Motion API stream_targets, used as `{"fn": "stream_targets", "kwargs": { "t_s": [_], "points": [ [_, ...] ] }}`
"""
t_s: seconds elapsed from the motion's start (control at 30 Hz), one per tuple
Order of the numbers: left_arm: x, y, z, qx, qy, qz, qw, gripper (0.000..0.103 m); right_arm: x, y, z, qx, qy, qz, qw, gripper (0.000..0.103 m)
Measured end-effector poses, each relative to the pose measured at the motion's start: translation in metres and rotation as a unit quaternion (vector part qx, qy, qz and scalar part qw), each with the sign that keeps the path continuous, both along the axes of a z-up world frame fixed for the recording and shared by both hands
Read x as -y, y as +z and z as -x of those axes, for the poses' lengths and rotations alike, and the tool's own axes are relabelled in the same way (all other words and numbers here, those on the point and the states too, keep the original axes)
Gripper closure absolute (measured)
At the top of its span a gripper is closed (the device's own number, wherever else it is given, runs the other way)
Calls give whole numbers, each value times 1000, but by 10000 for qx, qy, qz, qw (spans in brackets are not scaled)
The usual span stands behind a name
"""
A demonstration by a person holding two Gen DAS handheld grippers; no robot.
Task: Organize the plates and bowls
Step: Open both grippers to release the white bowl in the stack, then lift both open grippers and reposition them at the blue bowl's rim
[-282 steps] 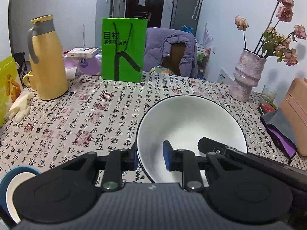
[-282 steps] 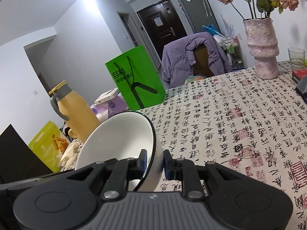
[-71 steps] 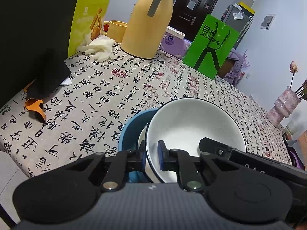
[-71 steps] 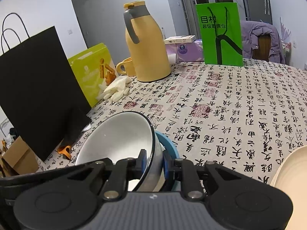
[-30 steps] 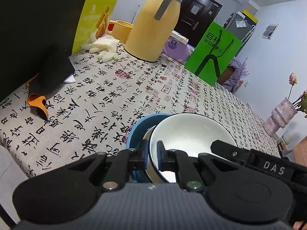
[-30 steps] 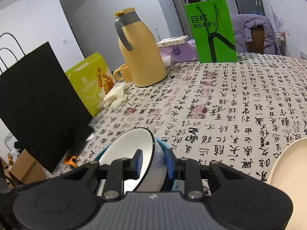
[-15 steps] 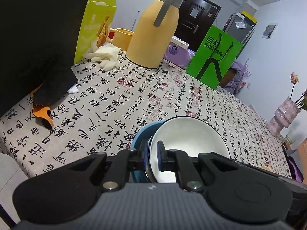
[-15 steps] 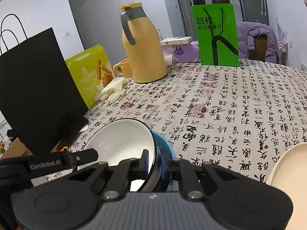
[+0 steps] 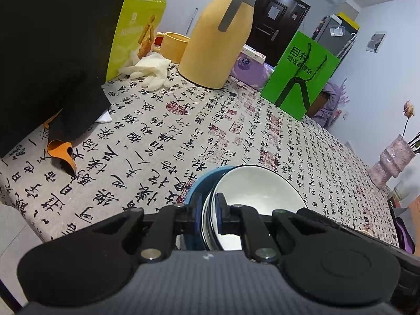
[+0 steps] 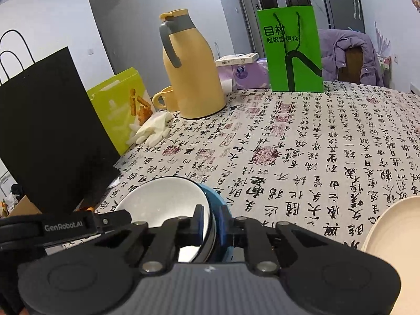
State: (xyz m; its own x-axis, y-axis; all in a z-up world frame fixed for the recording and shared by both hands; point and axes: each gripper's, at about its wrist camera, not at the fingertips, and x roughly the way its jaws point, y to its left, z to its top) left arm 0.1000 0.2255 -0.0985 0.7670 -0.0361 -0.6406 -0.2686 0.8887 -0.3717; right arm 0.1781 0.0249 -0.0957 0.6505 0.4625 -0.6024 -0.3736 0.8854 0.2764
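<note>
Bowls first: the white glazed ceramic bowl with a thin dark rim (image 9: 252,191) sits nested in the blue bowl (image 9: 200,183), directly in front of both grippers and low against the table. The left gripper (image 9: 209,211) is closed on the near left part of the rims, one pad outside the blue wall and one inside the white bowl; the right gripper (image 10: 212,223) is clamped the same way on the opposite side of the pair, inner pad against the white bowl (image 10: 168,202), outer pad on the blue bowl (image 10: 219,204). Both bowls look stiff, smooth and glossy, so I judge them slippery under narrow pads, fairly heavy as a pair, and liable to chip if they knock together. The rim is the only sensible hold, and two opposed pinches should stop tilting. Just to the right of the right gripper lies the edge of a cream plate (image 10: 393,231). Farther ahead the table under its calligraphy-print cloth (image 10: 315,141) stretches away, with a black paper bag (image 10: 50,131) to the left and, beyond, a yellow thermos jug (image 10: 191,73) and a green paper bag (image 10: 291,50).
</note>
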Motion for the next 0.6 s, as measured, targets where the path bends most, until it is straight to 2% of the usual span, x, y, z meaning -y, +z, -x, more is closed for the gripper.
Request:
{"fn": "stream_targets", "kwargs": {
  "t_s": [0.17, 0.27, 0.33, 0.37, 0.43, 0.47, 0.53, 0.57, 0.6],
  "points": [
    [2, 2, 0, 17, 9, -60, 10000, 92, 1, 0, 2, 72, 63, -65, 9999, 88],
    [3, 7, 4, 141, 12, -167, 9998, 86, 7, 4, 7, 242, 101, -131, 9996, 88],
    [5, 11, 9, 263, -24, -211, 9994, 68, 12, 5, 10, 322, 140, -184, 9992, 86],
    [7, 13, 11, 315, -10, -274, 9991, 63, 13, 6, 11, 348, 152, -202, 9991, 84],
    [10, 17, 16, 430, 37, -424, 9982, 49, 17, 6, 15, 412, 184, -239, 9987, 63],
    [11, 19, 18, 487, 39, -465, 9977, 45, 19, 6, 17, 460, 197, -252, 9984, 57],
    [13, 23, 23, 594, 52, -534, 9968, 25, 24, 7, 21, 579, 228, -276, 9977, 39],
    [14, 24, 25, 655, 57, -571, 9962, 20, 26, 7, 24, 629, 239, -284, 9973, 34],
    [15, 26, 28, 712, 79, -620, 9955, 13, 29, 7, 27, 667, 247, -290, 9970, 24]
  ]
}}
